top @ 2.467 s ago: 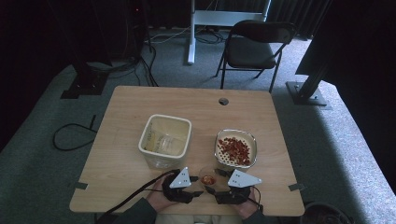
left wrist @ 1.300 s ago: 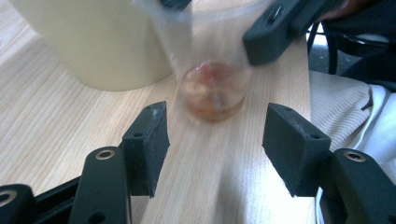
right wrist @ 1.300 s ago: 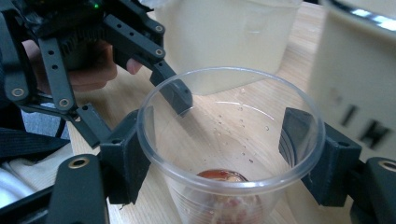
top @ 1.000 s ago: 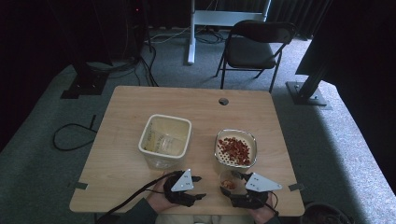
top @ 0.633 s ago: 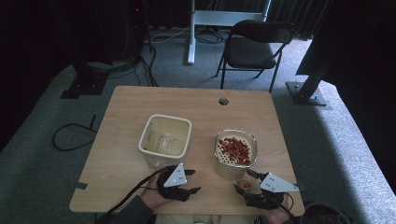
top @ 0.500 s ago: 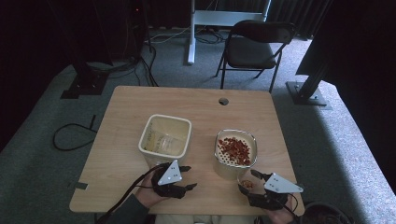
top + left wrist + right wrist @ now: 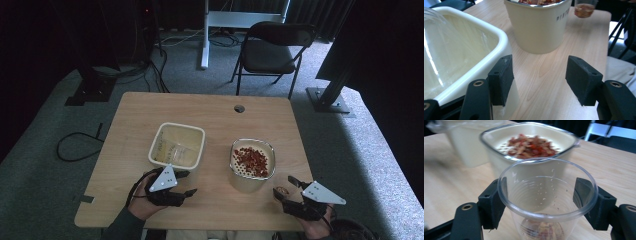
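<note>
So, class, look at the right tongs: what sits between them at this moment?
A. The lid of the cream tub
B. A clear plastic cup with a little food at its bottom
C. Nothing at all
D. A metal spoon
B: in the right gripper view the right tongs stand on either side of a clear plastic cup, pressed to its wall, with some reddish-brown bits at its bottom.

High view is looking forward and down from above the person's side, taking in the whole table. Left gripper view is sitting low at the tabletop, looking close past the cream tub toward the strainer bowl. Right gripper view is facing that same strainer bowl from close by, across a clear cup.
</note>
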The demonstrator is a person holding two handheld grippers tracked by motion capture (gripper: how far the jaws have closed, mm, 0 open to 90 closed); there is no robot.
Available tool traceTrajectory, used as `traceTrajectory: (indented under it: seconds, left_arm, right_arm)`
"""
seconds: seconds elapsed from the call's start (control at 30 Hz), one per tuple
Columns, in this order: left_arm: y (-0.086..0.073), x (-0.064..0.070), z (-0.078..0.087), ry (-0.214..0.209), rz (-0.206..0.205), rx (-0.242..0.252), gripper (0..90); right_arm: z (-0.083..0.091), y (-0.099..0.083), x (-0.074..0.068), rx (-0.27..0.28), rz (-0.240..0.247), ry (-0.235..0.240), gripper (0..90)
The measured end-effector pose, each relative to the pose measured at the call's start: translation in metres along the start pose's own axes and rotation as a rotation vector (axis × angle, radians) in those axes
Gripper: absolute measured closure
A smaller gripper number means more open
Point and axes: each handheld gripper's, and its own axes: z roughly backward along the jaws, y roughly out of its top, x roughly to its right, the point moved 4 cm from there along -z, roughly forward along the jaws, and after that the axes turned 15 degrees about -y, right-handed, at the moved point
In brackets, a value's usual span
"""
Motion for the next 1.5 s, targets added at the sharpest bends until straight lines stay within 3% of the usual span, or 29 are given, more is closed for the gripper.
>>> traceTrajectory:
  seconds: [0.17, 0.33, 0.57, 0.87, 1.07, 1.5]
  left_arm:
    - [0.001, 0.003, 0.010, 0.001, 0.006, 0.024, 39.8]
    - [0.000, 0.006, 0.011, -0.011, 0.004, 0.018, 39.8]
    - [0.000, 0.010, 0.002, -0.029, 0.003, 0.013, 39.6]
    - [-0.001, 0.014, -0.009, -0.052, -0.001, 0.003, 39.4]
    - [-0.004, 0.016, -0.018, -0.057, -0.007, -0.029, 39.3]
    - [-0.025, 0.013, -0.039, -0.086, 0.044, -0.080, 39.3]
  right_arm:
    - [-0.004, 0.009, 0.019, -0.007, -0.024, -0.045, 27.4]
    - [-0.011, 0.024, 0.028, 0.001, -0.006, -0.073, 27.4]
    - [-0.025, 0.047, 0.034, -0.017, 0.026, -0.120, 30.1]
    - [-0.034, 0.064, 0.029, 0.038, 0.016, -0.125, 30.9]
    - [-0.037, 0.072, 0.027, 0.042, 0.073, -0.153, 30.9]
    - [-0.043, 0.098, 0.036, 0.030, 0.217, -0.265, 31.2]
